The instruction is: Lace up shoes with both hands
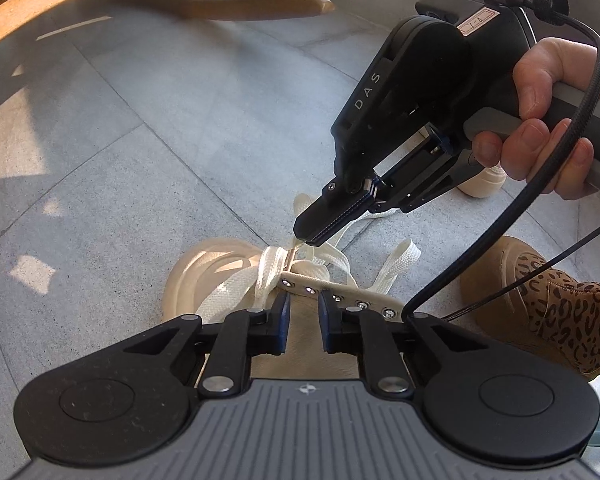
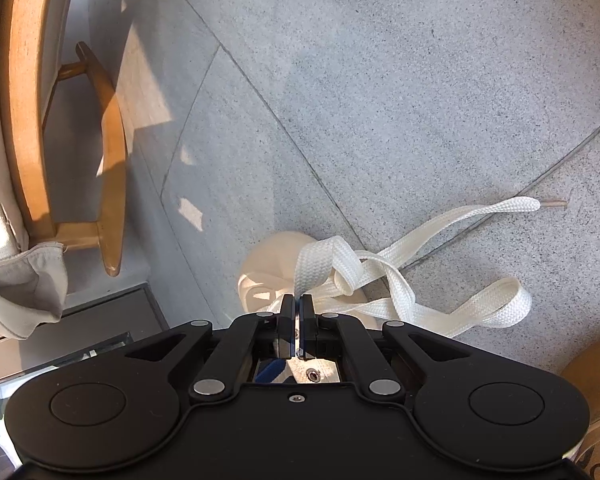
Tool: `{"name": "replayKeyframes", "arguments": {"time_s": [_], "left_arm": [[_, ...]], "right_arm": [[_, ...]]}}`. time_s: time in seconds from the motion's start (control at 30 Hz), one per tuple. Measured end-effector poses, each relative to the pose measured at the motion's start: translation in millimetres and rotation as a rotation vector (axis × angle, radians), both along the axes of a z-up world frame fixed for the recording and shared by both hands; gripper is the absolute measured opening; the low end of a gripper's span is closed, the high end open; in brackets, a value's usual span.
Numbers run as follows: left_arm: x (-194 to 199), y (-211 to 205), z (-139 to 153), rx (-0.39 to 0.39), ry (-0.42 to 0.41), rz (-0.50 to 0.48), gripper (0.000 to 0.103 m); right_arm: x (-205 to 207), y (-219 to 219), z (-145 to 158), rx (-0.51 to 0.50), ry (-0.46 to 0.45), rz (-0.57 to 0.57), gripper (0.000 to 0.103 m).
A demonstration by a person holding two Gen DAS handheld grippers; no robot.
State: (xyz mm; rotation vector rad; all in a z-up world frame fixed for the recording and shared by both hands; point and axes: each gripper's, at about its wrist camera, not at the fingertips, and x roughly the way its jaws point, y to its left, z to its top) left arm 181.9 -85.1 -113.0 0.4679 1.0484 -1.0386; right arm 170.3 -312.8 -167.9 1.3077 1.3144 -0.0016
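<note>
Above the cream shoe (image 1: 204, 276), my right tongs (image 1: 306, 240) pinched the lace (image 2: 312, 268) at its eyelet row; left tongs (image 1: 304, 320) hung slightly spread, empty. Next: draw the lace through, I judged.

The left gripper (image 1: 304, 322) hides the cream shoe's (image 1: 188, 276) heel end, the right gripper (image 2: 297, 320) hides most of it (only the toe shows), and the leopard-print boot (image 1: 540, 304) runs off the edge.

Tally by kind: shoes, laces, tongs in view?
Cream shoe: 1
Leopard-print shoe: 1
White lace: 1
Tongs: 2, left tongs and right tongs
Total: 5
</note>
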Motion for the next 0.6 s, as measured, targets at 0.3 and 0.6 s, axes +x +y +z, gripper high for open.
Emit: {"name": "replayKeyframes", "arguments": {"time_s": [0.3,0.6], "left_arm": [[1.5,-1.0,-0.5,-0.002,-0.021,-0.004,0.012],[1.6,-0.7,-1.4,-0.001,-0.029,-0.007,0.011]], "right_arm": [[-1.6,-0.4,-4.0,0.012,0.009,-0.004,0.0],[-1.4,5.1,-7.8,0.034,0.016,0.008,0.0]]}}
